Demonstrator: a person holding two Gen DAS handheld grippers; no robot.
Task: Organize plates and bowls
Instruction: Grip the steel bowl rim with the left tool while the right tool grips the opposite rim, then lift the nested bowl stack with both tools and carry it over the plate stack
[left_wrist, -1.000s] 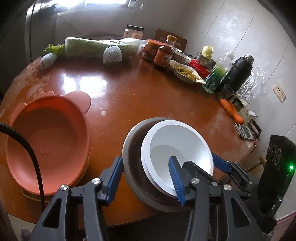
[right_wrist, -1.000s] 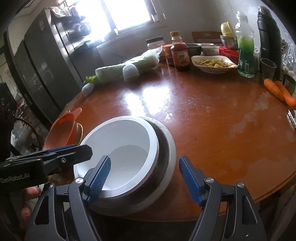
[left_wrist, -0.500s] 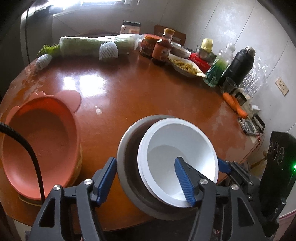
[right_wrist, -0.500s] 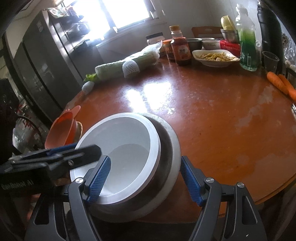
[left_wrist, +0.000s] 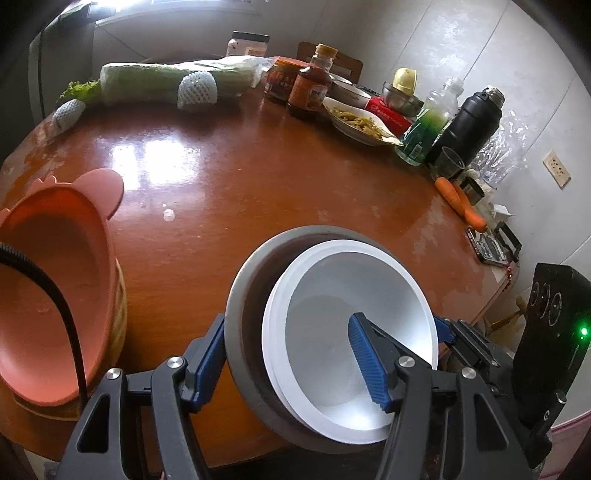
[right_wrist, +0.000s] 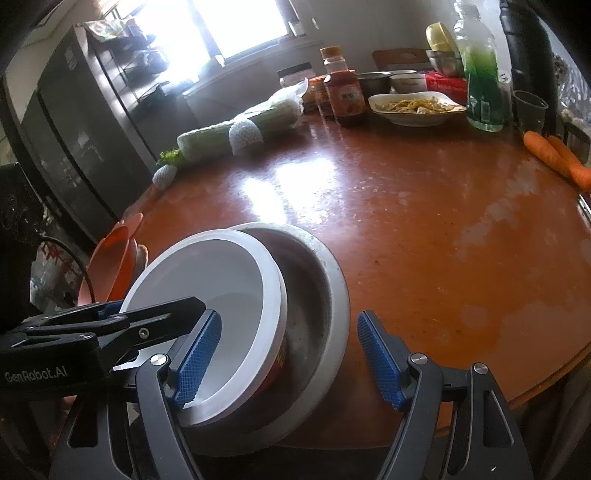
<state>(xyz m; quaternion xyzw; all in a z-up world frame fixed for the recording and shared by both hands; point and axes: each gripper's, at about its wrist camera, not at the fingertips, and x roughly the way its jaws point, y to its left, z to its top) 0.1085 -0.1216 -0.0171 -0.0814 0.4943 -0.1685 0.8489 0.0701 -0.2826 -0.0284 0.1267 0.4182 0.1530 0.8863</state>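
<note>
At the bottom centre of the left wrist view, the left gripper (left_wrist: 288, 365) stood part open astride the near rims of a white bowl (left_wrist: 354, 291) nested in a grey metal basin (left_wrist: 240, 291), one blue pad outside the basin and the other inside the bowl; whether the pads pressed the rims could not be told. The bowl was empty and leaned toward the basin's right side. In the right wrist view the right gripper (right_wrist: 290, 360) gaped wide around the same stack from the other side. At lower left an empty pink dish (left_wrist: 48, 295) sat on the wooden table (left_wrist: 258, 177). Farther off, at upper right, a white plate (left_wrist: 360, 123) held yellowish food, beside jars and a green bottle (left_wrist: 430, 123).
</note>
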